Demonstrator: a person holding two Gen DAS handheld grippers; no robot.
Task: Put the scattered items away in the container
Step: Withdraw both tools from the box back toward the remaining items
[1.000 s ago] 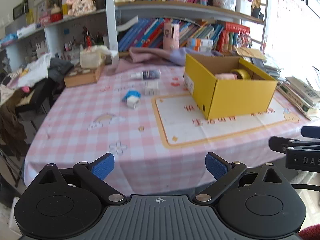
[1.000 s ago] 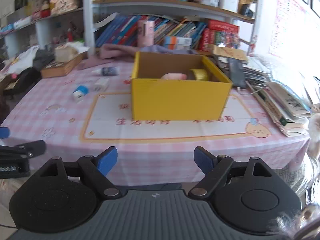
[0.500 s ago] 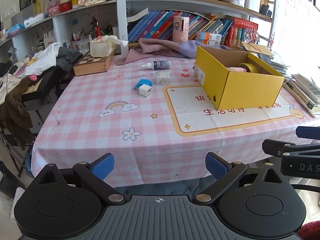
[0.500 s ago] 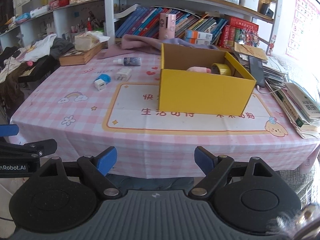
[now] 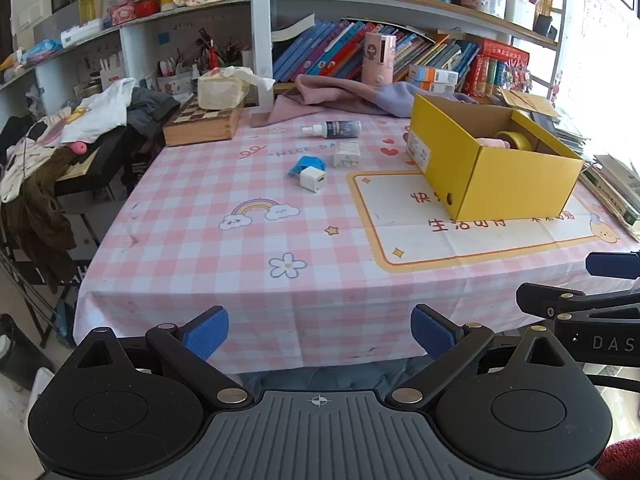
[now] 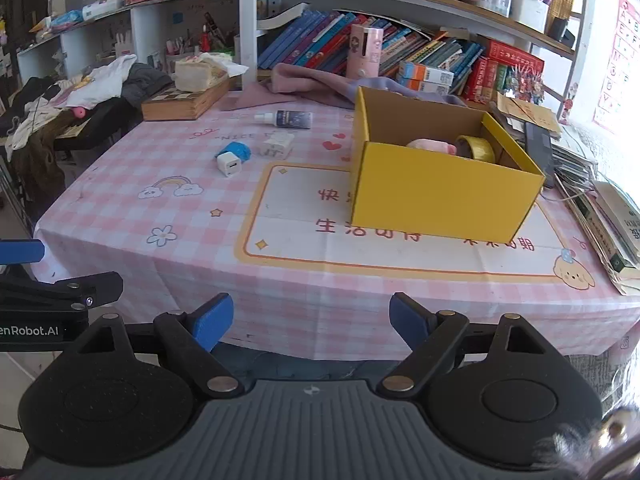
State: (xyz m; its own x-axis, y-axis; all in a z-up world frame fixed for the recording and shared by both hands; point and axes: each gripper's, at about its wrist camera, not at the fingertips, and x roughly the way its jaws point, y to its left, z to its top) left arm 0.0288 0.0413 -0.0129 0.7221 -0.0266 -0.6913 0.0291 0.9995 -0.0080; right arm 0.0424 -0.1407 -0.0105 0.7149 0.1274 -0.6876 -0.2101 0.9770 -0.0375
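Jaws on both grippers, left (image 5: 320, 330) and right (image 6: 311, 318), gape empty off the table (image 6: 280, 280) edge; bottle (image 6: 289, 119), 2 chargers lie beside the box (image 6: 440, 196).

A home study: crammed bookshelves (image 5: 400, 52), checked tablecloth (image 5: 208, 216), strewn clothes (image 5: 100, 112).

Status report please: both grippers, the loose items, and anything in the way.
Left hand-held gripper and right hand-held gripper open, empty, short of table. Spray bottle, two chargers loose; yellow box holds tape. Path clear.
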